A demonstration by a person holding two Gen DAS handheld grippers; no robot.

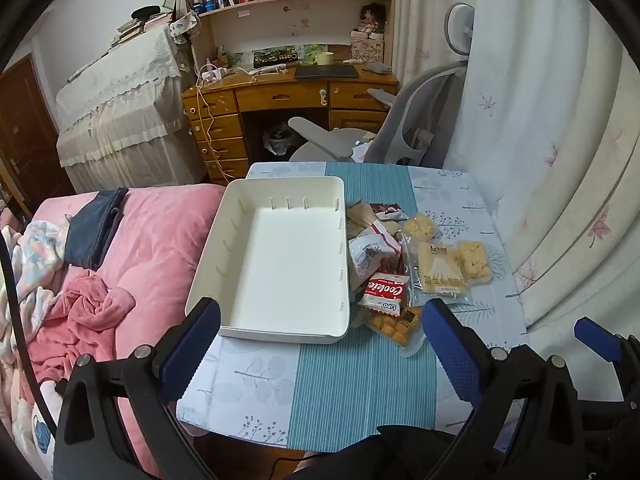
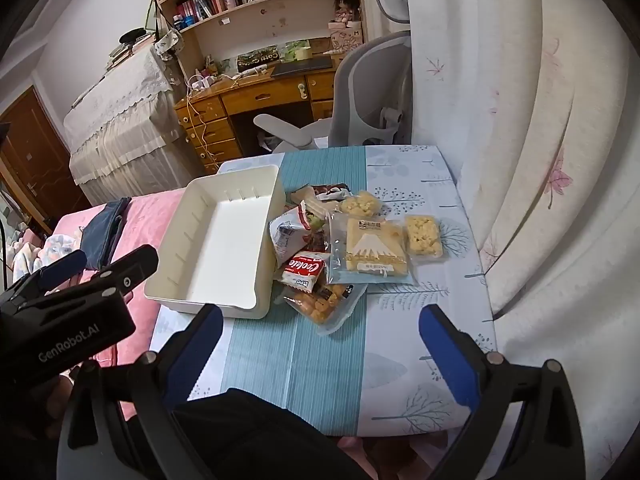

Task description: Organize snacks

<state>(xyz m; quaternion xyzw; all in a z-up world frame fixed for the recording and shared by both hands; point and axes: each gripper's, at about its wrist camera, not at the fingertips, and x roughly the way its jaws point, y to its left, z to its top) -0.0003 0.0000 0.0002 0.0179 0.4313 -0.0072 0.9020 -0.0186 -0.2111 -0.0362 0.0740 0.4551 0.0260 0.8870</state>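
You held the left gripper [image 1: 320, 344] and right gripper [image 2: 320, 344] with jaws spread wide and empty, ready to choose. The snacks [image 2: 344, 240] lay piled ahead of both, touching the empty tray [image 1: 276, 256] on the table [image 2: 400, 360].

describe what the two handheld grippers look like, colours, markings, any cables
Both the left gripper and the right gripper have black plastic bodies, silver rivets and two fingers faced with textured blue pads. The left one's body carries white "GenRobot.AI" lettering. A thin black cable runs beside it.
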